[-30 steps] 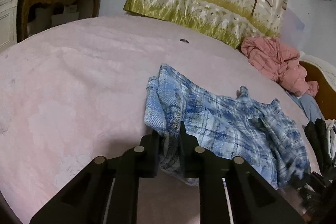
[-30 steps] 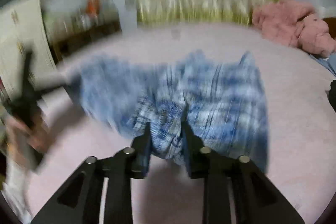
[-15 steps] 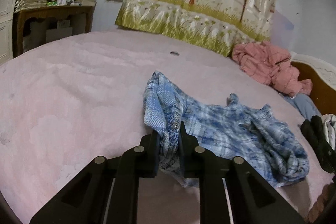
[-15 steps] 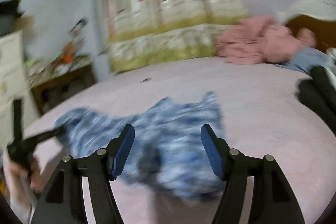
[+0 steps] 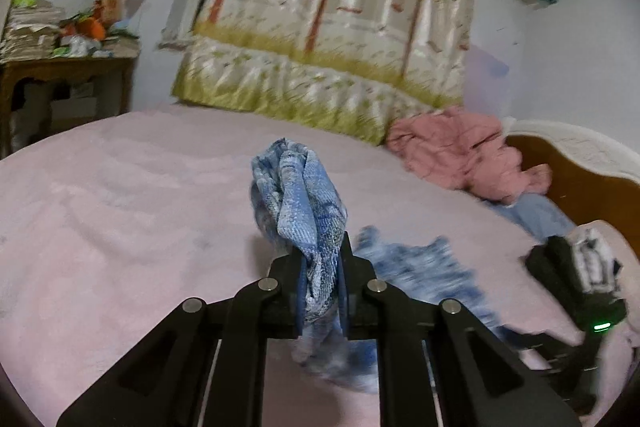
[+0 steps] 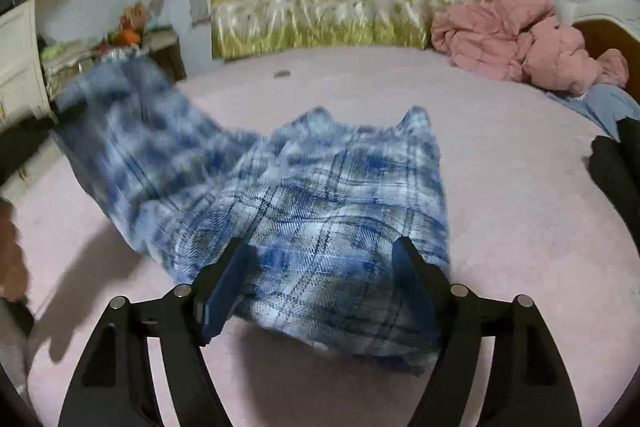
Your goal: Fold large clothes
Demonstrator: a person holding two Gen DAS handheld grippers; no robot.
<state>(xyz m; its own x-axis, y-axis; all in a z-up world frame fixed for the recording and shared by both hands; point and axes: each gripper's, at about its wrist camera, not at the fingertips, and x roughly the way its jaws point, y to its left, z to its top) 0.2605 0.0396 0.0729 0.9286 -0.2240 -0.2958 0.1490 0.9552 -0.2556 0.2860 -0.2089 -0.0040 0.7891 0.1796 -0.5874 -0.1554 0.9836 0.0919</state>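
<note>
A blue plaid shirt (image 5: 298,195) lies on the pink bed (image 5: 120,207). One bunched end of it is raised off the bed in my left gripper (image 5: 322,255), whose jaws are closing tight on the cloth. In the right wrist view the rest of the shirt (image 6: 340,195) is spread over the bed and stretches up to the left, blurred. My right gripper (image 6: 320,251) hovers over the shirt's near edge. Its jaws are opening wide; cloth lies below and between the fingers (image 6: 224,283), and the pads do not press on it.
A pink quilted garment (image 5: 460,155) and a light blue one (image 5: 536,211) lie at the far right of the bed, by the wooden headboard (image 5: 580,187). Dark clothes (image 6: 616,167) sit at the right edge. A cluttered desk (image 5: 68,67) stands far left, and a tree-print curtain (image 5: 328,39) hangs behind.
My right gripper has let go of the shirt and spread wide. The left gripper has risen, lifting its end of the shirt off the bed.
</note>
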